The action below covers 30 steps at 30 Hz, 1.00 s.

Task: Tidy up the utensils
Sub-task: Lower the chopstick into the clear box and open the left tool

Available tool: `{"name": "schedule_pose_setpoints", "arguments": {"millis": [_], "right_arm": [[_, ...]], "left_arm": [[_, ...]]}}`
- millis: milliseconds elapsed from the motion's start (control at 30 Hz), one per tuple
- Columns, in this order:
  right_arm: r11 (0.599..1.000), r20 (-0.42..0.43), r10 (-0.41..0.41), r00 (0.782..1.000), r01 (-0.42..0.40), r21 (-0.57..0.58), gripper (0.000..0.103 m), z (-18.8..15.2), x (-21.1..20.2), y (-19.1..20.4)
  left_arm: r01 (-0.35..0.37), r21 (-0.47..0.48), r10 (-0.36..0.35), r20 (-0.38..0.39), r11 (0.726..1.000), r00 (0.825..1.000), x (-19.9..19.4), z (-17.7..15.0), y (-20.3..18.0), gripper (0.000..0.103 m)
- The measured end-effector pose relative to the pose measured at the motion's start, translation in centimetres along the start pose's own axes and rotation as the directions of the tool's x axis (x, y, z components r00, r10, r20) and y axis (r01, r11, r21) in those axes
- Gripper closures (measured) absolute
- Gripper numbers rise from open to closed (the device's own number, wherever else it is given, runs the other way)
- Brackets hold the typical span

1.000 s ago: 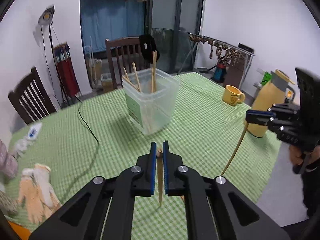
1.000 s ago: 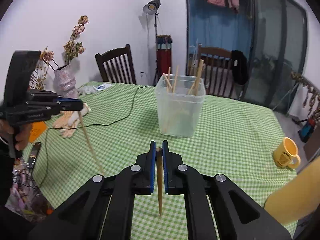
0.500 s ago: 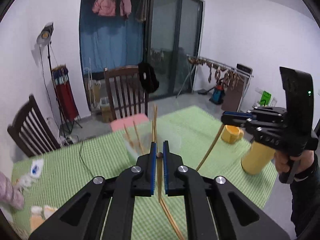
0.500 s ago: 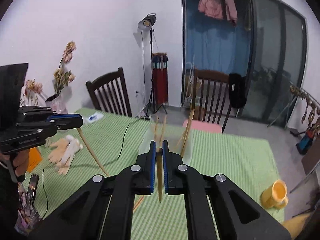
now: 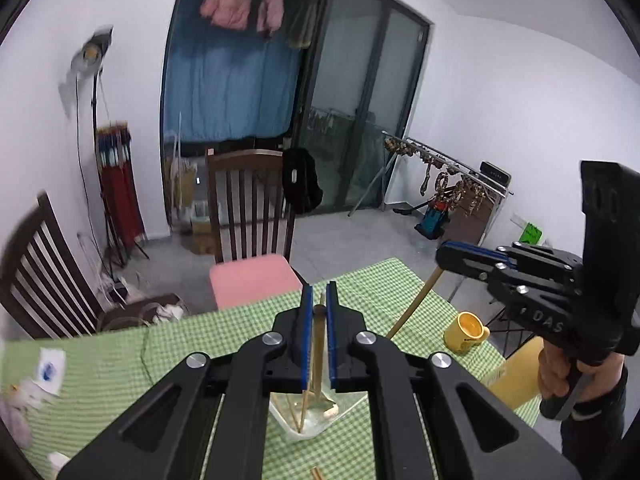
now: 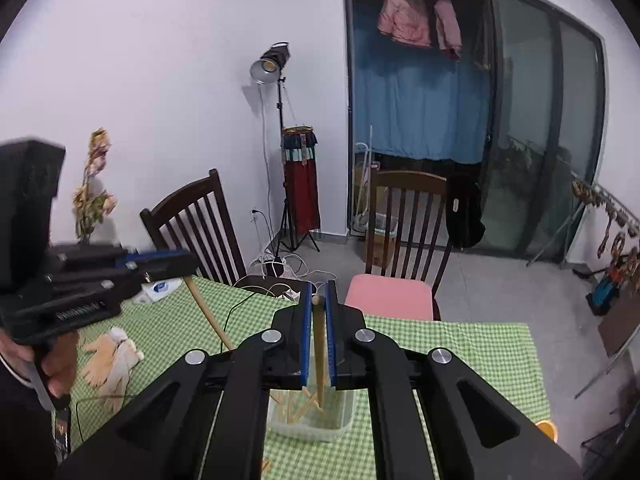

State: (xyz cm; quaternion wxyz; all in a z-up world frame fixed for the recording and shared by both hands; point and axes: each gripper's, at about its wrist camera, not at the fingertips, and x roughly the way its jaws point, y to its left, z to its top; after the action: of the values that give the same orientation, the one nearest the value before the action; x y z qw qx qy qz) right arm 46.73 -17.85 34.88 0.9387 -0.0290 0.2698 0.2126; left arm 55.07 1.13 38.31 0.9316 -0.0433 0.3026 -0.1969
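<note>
My left gripper (image 5: 319,300) is shut on a wooden chopstick (image 5: 317,356) that hangs down into the clear plastic container (image 5: 310,420) below it. My right gripper (image 6: 319,300) is shut on another wooden chopstick (image 6: 319,356), also hanging over the same container (image 6: 316,416), which holds several chopsticks. Each gripper shows in the other's view: the right one (image 5: 442,258) with its chopstick (image 5: 414,304) slanting down, the left one (image 6: 188,262) with its chopstick (image 6: 208,312). A chopstick end (image 5: 317,473) lies on the cloth at the near edge.
The table has a green checked cloth (image 5: 120,364). A yellow mug (image 5: 466,332) and a yellow thermos (image 5: 516,376) stand at the right. Gloves (image 6: 108,364) and a black cable (image 6: 236,308) lie at the left. Two wooden chairs (image 5: 248,216) stand behind the table.
Both grippers have risen and moved over the container, each still holding its chopstick. The container, ahead on the table a second ago, now sits under the fingers.
</note>
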Motion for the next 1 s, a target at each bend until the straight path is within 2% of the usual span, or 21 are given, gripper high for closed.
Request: {"name": "schedule_pose_setpoints", "arguments": {"millis": [133,300,533,733,767,867,933,967,1000], "right_arm": [[1.000,-0.064,0.012,0.998,-0.011,0.016,0.096,-1.5,3.8,-0.8],[1.000,-0.146,0.002,0.989,0.002,0.029,0.096,-3.5,7.4,-1.8],[0.999,-0.253,-0.001,0.967,0.014,0.048,0.096,-6.2,11.2,-2.5],[0.997,-0.301,-0.004,0.954,0.026,0.069,0.096,-7.4,12.7,-2.3],[0.997,-0.300,-0.006,0.954,0.029,0.075,0.096,-7.3,12.7,-2.4],[0.996,-0.286,-0.023,0.958,0.047,0.075,0.095,-7.0,12.3,-2.4],[0.995,-0.272,-0.024,0.962,0.048,0.083,0.081,-6.6,11.6,-2.6],[0.995,-0.264,-0.032,0.964,0.055,0.081,0.066,-6.3,11.1,-2.6],[0.995,-0.256,-0.038,0.966,0.061,0.082,0.061,-6.2,10.9,-2.7]], "left_arm": [[-0.016,-0.018,0.014,-0.105,1.000,0.994,6.0,-2.6,1.5,0.099],[-0.012,-0.046,0.004,-0.177,0.999,0.984,10.0,-4.4,2.5,0.099],[0.010,-0.075,-0.029,-0.253,0.997,0.967,13.8,-7.6,3.1,0.099],[-0.023,-0.125,-0.008,-0.244,0.992,0.970,15.5,-8.1,3.6,0.099],[-0.035,-0.139,-0.001,-0.249,0.990,0.968,15.7,-8.1,3.9,0.094],[-0.044,-0.184,-0.004,-0.256,0.982,0.967,15.7,-8.4,4.7,0.071],[-0.051,-0.188,0.002,-0.248,0.981,0.969,15.1,-8.7,5.0,0.067],[-0.055,-0.183,0.008,-0.249,0.982,0.969,14.8,-8.7,5.1,0.066],[-0.061,-0.179,0.015,-0.249,0.982,0.968,14.6,-8.6,5.2,0.064]]}}
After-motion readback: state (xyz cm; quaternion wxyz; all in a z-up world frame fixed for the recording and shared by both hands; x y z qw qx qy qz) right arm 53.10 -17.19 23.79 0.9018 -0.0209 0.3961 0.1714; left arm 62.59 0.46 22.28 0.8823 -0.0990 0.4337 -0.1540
